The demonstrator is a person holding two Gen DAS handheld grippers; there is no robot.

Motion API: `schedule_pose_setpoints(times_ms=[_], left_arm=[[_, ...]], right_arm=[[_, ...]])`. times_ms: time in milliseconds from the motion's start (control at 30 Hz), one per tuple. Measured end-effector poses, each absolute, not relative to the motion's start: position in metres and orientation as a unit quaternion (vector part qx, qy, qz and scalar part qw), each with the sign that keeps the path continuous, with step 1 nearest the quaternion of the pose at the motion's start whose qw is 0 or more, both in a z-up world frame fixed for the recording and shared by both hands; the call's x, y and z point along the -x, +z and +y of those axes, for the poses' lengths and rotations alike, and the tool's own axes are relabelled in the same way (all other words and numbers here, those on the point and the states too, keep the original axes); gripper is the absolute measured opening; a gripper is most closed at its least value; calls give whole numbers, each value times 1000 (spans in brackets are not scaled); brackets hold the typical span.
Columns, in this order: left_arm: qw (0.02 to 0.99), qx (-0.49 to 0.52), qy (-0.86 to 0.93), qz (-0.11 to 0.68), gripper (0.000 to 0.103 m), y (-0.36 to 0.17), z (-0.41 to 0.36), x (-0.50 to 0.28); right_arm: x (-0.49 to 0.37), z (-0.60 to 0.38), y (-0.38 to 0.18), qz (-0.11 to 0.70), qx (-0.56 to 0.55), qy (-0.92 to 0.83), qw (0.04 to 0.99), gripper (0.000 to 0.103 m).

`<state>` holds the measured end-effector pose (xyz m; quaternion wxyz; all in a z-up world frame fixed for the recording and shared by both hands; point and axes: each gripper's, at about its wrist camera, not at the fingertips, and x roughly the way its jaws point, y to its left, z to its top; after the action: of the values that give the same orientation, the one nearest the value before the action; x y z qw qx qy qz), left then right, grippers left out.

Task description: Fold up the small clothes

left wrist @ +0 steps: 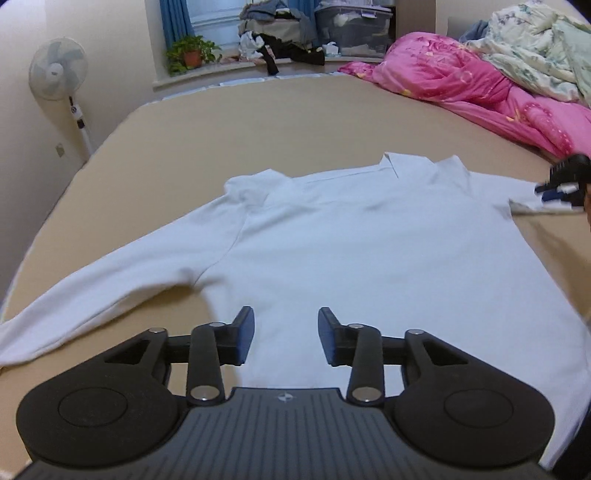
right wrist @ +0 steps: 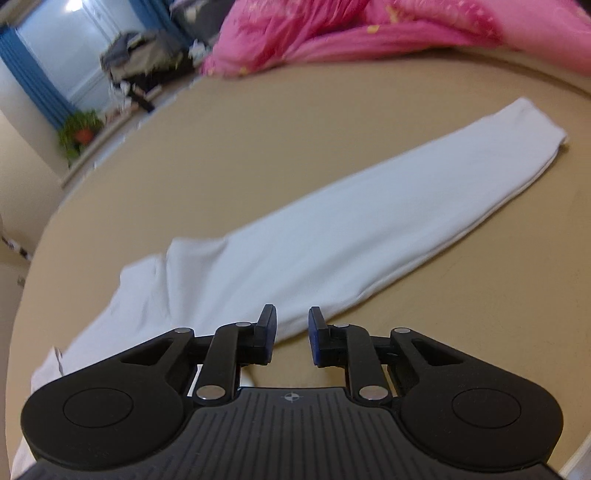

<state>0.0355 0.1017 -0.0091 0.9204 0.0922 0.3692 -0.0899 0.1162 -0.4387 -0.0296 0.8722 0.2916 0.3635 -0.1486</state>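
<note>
The white long-sleeved cotton shirt (left wrist: 332, 240) lies flat across the tan bed (left wrist: 295, 122) near its front edge, soft, light and limp, best pinched at cuff or hem, while the left tongs (left wrist: 286, 338) and right tongs (right wrist: 292, 338) hover open, holding nothing.

right hand-held gripper (left wrist: 561, 186) blurred at frame edge, shirt (left wrist: 369, 251) hem hidden

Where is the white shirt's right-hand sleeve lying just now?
In the right wrist view, the sleeve lies flat on the tan bed, stretching away from the open right tongs toward the pink quilt.
</note>
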Motion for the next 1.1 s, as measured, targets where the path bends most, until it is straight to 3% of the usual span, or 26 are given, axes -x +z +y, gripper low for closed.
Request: schedule_pose_setpoints(times_ms=[67,200,300,567,800,1000,1100], left_arm=[[925,-98,-77,359,57,-15,109,-21],[925,-58,-31,374,59,-20,118,-22],[924,-16,-27,380,59,-20,116,-34],[922,-49,-37,383,59,-32,93,-52],[915,-19,-25,402,59,-41,105,-65],[911,-23,-19,411,59,-47,105,-69],[911,-23,-17,411,59,-47,105,-70]], right_arm=[[-111,-452,-24,349,-296,-152,876,21],[-108,-479,-25,330,-288,-167,883,36],[-102,-504,-32,315,-287,-185,886,36],[-70,-593,-62,248,-369,-266,856,36],[-64,-655,-105,205,-416,-325,824,36],[-72,-672,-123,154,-428,-323,830,34],[-71,-679,-131,129,-442,-331,824,22]])
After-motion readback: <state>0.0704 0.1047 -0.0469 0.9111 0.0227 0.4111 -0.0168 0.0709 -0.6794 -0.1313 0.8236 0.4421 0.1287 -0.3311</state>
